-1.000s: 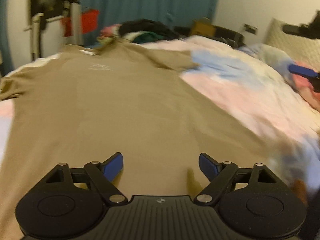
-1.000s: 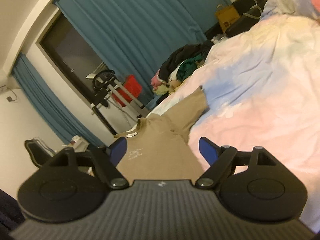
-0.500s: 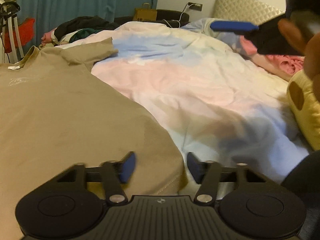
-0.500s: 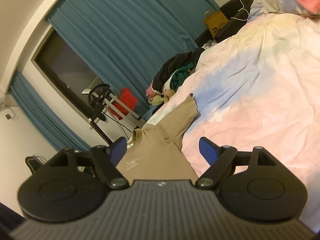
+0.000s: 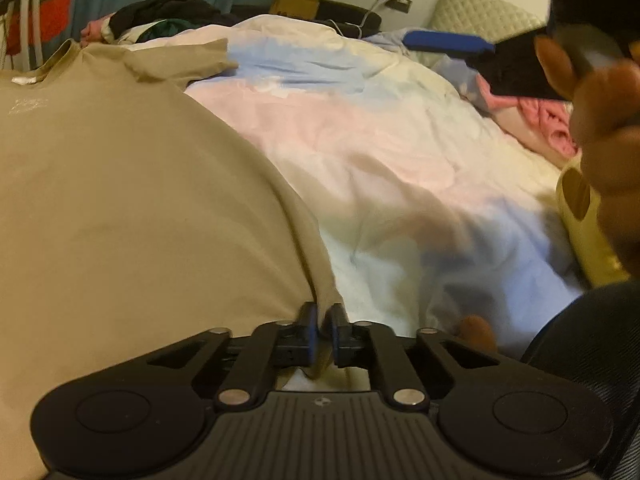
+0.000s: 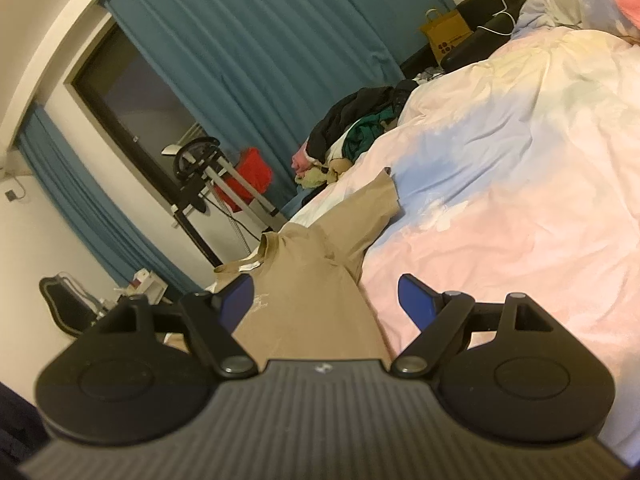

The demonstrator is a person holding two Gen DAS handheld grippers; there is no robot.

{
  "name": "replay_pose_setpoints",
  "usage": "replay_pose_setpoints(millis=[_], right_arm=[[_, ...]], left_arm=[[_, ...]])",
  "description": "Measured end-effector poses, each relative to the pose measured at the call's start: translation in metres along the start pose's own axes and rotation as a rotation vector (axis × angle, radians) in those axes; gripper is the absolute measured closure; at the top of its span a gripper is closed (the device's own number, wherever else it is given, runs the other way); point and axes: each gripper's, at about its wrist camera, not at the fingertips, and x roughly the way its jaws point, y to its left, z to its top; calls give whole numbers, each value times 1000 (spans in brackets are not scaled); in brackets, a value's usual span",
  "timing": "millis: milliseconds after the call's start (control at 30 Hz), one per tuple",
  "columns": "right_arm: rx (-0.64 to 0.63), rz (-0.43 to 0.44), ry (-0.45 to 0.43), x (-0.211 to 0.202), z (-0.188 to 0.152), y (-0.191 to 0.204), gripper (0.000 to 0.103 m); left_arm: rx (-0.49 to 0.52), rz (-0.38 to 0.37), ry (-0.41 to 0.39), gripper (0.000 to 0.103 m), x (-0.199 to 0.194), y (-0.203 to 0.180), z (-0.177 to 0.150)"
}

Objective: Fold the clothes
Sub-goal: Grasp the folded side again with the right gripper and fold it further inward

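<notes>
The left gripper [image 5: 324,330] has its blue pads pressed nearly together on the near hem corner of the tan t-shirt [image 5: 132,200], a pinch of cloth showing between them. The right gripper [image 6: 326,300] hangs above the bed with its fingers spread wide and nothing between them. To fold well from here, I would judge the pinch must take both layers of the hem, and the corner should lift low and travel straight toward the collar ahead, so the body does not skew. The shirt lies flat and spread ahead and to the left of the left gripper, collar [image 5: 48,64] farthest away, one short sleeve [image 5: 188,60] splayed onto the pastel duvet [image 5: 400,152], few wrinkles visible
</notes>
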Motion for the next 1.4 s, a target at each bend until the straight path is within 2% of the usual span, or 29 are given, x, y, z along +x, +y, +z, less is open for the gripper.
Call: replay_pose_setpoints(millis=[33,67,100,133,167,233,333,433,600,767,833,967,1133,1200,1233,1300,1333,1400], right_arm=[[-2,5,-6,-1,0,1,21],[-1,10,-14,-3,0,2,21],[5,14,-22,-4,0,2,21],[12,19,-30,-5,1,1,21],[24,25,-37,-6,1,1,21],[60,41,-46,-4,3,-2,21],[150,57,17,35,11,-10,21],[240,71,87,78,20,-18,21],[391,76,153,177,26,-41,21],[399,3,169,273,11,-57,21],[392,-18,144,300,3,-65,21],[307,6,26,335,-4,-65,21],[234,2,-44,377,15,-62,21],[188,-18,-51,398,26,-58,32],[171,-36,-36,408,31,-57,47],[155,-81,2,423,40,-54,89],[155,-105,20,428,43,-53,94],[118,-140,16,425,52,-48,95]], left_arm=[[4,12,-11,54,-5,0,2],[8,32,-32,46,-13,1,4],[1,56,-50,34,-21,7,6],[-8,81,-66,26,-29,14,8],[-18,106,-83,24,-37,21,10],[-36,155,-116,22,-53,34,14],[-63,229,-165,19,-76,55,20],[-131,299,-220,16,-92,88,20],[-313,376,-291,16,-103,140,15],[-416,410,-307,16,-106,174,12],[-439,424,-315,16,-106,184,13],[-426,460,-324,16,-103,198,20],[-461,447,-335,16,-93,211,30],[-478,444,-334,16,-90,218,30],[-479,446,-331,16,-88,221,30],[-490,462,-315,16,-84,229,29],[-503,473,-309,16,-83,233,28],[-527,464,-300,16,-84,241,28]])
